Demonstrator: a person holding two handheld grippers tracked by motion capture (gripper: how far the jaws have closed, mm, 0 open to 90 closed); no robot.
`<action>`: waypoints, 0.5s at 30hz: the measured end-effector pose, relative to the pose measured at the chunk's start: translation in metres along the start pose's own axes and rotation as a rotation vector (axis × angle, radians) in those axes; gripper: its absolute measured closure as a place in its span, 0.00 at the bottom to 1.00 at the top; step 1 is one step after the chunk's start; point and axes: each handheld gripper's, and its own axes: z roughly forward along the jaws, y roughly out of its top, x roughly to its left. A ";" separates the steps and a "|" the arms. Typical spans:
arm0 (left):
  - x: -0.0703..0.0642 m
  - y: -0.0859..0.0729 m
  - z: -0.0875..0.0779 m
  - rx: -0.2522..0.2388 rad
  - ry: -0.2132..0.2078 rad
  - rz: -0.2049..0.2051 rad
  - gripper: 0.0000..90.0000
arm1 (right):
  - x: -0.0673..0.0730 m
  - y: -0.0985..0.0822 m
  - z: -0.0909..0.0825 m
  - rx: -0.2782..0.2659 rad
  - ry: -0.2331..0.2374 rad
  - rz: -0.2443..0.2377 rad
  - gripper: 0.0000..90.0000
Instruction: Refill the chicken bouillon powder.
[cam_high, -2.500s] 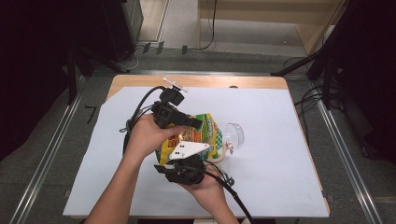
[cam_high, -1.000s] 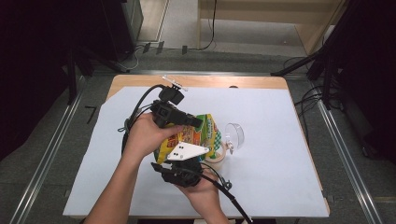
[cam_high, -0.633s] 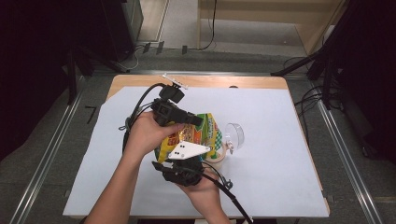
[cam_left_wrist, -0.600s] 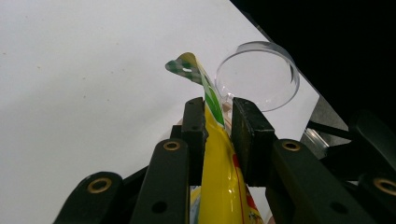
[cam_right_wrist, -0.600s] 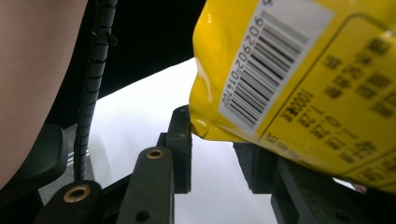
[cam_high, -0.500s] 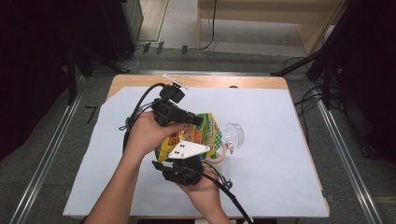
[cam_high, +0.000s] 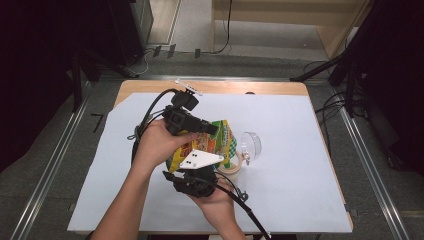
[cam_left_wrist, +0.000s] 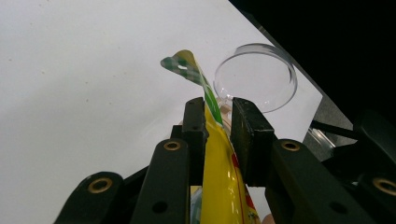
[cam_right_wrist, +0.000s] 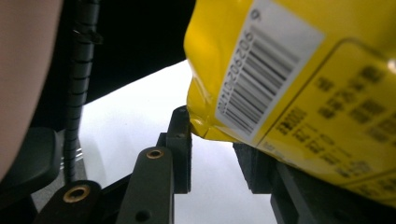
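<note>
Yellow snack bag (cam_high: 207, 145) held above the white-covered tabletop (cam_high: 300, 150), just beside a clear round lid (cam_high: 250, 146). Left gripper (cam_left_wrist: 218, 112) fingers (cam_left_wrist: 194, 126) clamped on the bag's top edge. Right gripper (cam_right_wrist: 219, 154) fingers (cam_right_wrist: 180, 140) pinching its lower corner near the barcode.

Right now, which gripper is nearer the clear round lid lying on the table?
Left. The left gripper, pinching the yellow snack bag, points toward the clear lid just past its fingers. The right gripper sits lower at the bag's near edge, farther from the lid.
</note>
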 end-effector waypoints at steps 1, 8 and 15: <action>0.001 0.000 0.000 0.006 -0.002 0.001 0.84 | 0.001 0.000 -0.001 -0.002 0.004 0.002 0.77; 0.003 0.001 0.001 -0.001 -0.008 0.000 0.84 | 0.001 0.002 -0.001 -0.001 0.006 -0.001 0.77; 0.004 0.001 0.001 -0.003 -0.013 0.001 0.84 | 0.000 0.002 -0.001 0.003 0.001 -0.007 0.77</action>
